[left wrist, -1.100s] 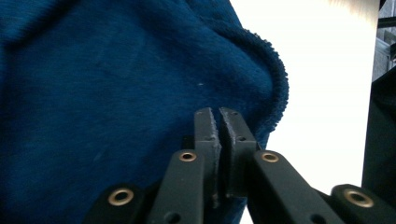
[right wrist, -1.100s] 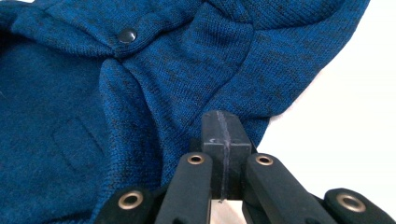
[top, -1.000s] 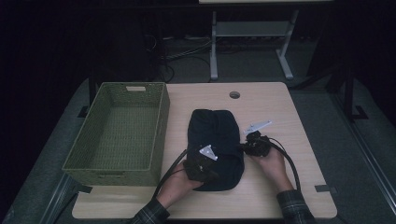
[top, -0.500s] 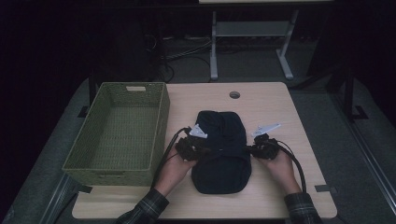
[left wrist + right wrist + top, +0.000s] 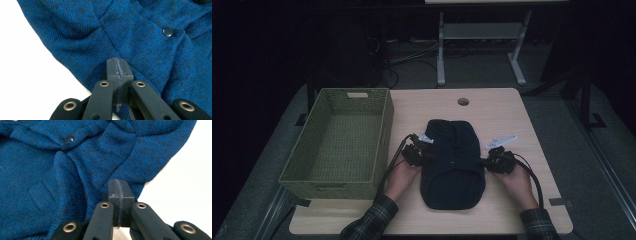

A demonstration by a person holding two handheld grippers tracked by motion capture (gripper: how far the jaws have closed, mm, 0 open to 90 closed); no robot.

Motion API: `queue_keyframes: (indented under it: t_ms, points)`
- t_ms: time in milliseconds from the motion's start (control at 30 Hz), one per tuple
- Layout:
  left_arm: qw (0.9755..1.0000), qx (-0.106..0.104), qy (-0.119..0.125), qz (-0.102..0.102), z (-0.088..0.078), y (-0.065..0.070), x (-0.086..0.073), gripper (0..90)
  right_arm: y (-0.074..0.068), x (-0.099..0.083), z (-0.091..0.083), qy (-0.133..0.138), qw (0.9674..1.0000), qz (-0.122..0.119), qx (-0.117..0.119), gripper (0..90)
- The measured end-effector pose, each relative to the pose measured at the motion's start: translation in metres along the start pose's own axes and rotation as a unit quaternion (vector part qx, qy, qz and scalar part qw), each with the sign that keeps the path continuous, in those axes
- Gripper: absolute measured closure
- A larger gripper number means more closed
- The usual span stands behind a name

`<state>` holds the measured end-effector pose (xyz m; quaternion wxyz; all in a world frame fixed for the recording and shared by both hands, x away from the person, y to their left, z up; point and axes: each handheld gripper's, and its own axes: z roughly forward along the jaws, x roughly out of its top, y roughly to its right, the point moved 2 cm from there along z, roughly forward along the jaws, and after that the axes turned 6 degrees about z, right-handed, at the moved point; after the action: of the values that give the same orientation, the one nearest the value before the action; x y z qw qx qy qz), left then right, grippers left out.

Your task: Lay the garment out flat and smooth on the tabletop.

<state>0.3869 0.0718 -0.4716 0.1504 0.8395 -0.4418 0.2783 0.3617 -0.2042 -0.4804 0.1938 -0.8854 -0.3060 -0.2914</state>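
A dark blue knit garment (image 5: 452,165) with snap buttons (image 5: 168,31) lies flat in the middle of the wooden table (image 5: 497,107). My left gripper (image 5: 424,150) sits at its left edge, jaws pressed together on the knit hem (image 5: 140,37), where creases run into the tips (image 5: 117,65). My right gripper (image 5: 488,161) sits at the garment's right edge. It is likewise shut on the fabric (image 5: 37,170), with a fold leading to the tips (image 5: 119,186). A snap (image 5: 69,138) and a small pocket outline appear in the right gripper view.
An empty green woven basket (image 5: 382,135) stands on the table's left side, close to my left hand. A round cable hole (image 5: 463,101) sits near the far edge. Beyond the table, a white desk frame (image 5: 441,50) stands on the dark floor.
Both grippers moved from over the garment's near half outward to its left and right edges. The garment now reaches slightly nearer the front edge of the table.
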Motion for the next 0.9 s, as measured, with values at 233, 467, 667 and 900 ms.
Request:
queue_keyframes:
  t_ms: [233,467,667,900]
  points:
    - [0.9996,-0.022,-0.004,0.020,-0.001,0.015,-0.001,90.0,-0.004,-0.011,-0.010,-0.006,0.9999,0.001,-0.010,90.0]
    - [0.9982,-0.050,0.003,0.031,-0.003,0.031,-0.006,90.0,-0.009,-0.026,-0.022,-0.006,0.9999,0.004,-0.010,90.0]
    - [0.9967,-0.074,0.009,0.032,-0.006,0.045,-0.011,90.0,-0.015,-0.036,-0.030,-0.011,0.9999,0.006,-0.008,90.0]
    - [0.9955,-0.084,0.008,0.043,-0.007,0.055,-0.013,90.0,-0.022,-0.049,-0.039,-0.011,0.9999,0.008,-0.003,90.0]
